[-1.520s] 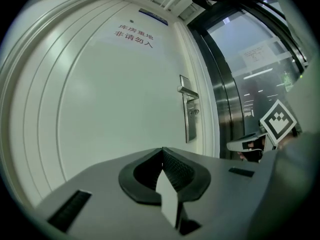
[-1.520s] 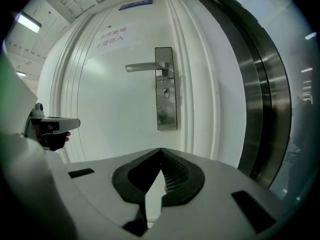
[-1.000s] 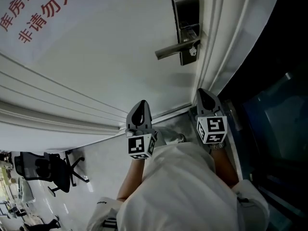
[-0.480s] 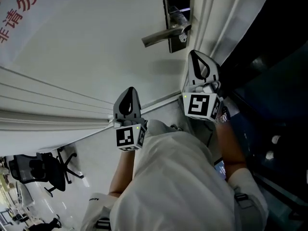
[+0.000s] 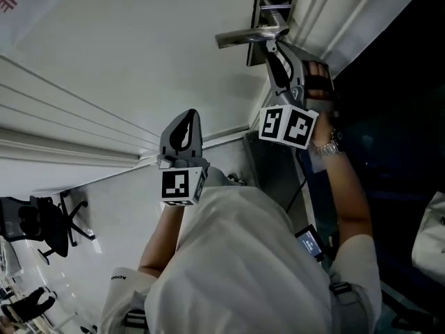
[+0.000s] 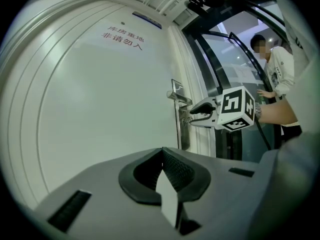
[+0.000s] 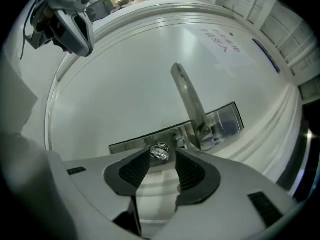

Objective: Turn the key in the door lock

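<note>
A steel lock plate [image 7: 145, 140] with a lever handle [image 7: 189, 96] sits on the white door [image 5: 139, 54]. A small silver key [image 7: 160, 152] sticks out of the plate below the lever. My right gripper [image 7: 162, 156] is raised to the lock and points at it. Its jaws have just been opening and now stand apart, with the key's head in the gap at the tips and neither pad pressing it. In the head view the right gripper [image 5: 272, 47] sits just under the lever [image 5: 243, 37]. My left gripper [image 5: 182, 132] hangs lower, away from the lock, shut on nothing.
Red print [image 6: 122, 36] marks the door's upper part. The door frame and a dark glass wall [image 5: 389, 82] lie to the right of the lock. A person in white [image 6: 280, 79] stands behind the glass. An office chair [image 5: 42, 228] stands on the floor at the left.
My right gripper has risen from low beside the door frame up to the lock, rolled over and opened its jaws. The left gripper has barely moved.
</note>
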The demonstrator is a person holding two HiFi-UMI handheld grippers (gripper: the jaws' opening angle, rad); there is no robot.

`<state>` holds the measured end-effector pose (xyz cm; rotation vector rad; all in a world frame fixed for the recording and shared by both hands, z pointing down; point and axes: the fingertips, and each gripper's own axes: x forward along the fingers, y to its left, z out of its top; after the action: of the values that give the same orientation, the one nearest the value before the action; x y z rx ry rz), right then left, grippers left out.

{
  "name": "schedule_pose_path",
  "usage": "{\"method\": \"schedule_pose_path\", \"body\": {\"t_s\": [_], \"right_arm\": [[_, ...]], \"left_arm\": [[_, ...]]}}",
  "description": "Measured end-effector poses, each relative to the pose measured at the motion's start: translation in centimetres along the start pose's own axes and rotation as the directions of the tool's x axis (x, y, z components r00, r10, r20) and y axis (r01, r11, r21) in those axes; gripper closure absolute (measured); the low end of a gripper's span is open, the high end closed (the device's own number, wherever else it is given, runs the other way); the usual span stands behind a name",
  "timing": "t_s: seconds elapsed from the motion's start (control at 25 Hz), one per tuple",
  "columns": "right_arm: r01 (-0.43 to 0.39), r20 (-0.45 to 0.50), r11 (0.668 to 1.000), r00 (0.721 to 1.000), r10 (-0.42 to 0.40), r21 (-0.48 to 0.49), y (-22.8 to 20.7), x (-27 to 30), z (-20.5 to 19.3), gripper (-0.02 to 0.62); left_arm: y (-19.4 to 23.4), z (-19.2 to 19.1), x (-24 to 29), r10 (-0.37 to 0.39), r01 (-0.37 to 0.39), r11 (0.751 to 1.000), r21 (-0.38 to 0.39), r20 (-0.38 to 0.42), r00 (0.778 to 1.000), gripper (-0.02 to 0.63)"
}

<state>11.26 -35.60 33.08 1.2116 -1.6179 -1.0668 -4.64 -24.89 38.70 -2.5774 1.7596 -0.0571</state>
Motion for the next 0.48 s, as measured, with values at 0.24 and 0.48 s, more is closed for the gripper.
{"method": "schedule_pose_path", "body": {"t_s": [0.24, 0.48], "right_arm": [[0.032, -0.016, 0.991, 0.999, -0.034, -0.132, 0.3, 1.1, 0.4, 0.46], [0.056, -0.047, 0.996, 0.997, -0.059, -0.066, 0.2, 1.8, 0.3, 0.477]], "left_arm": [[0.4, 0.8, -0.7, 0.006, -0.006, 1.0, -0.001, 0.019, 1.0, 0.595], [1.0, -0.4, -1.6, 0.02, -0.02, 1.0, -0.016, -0.014, 1.0, 0.595]]}}
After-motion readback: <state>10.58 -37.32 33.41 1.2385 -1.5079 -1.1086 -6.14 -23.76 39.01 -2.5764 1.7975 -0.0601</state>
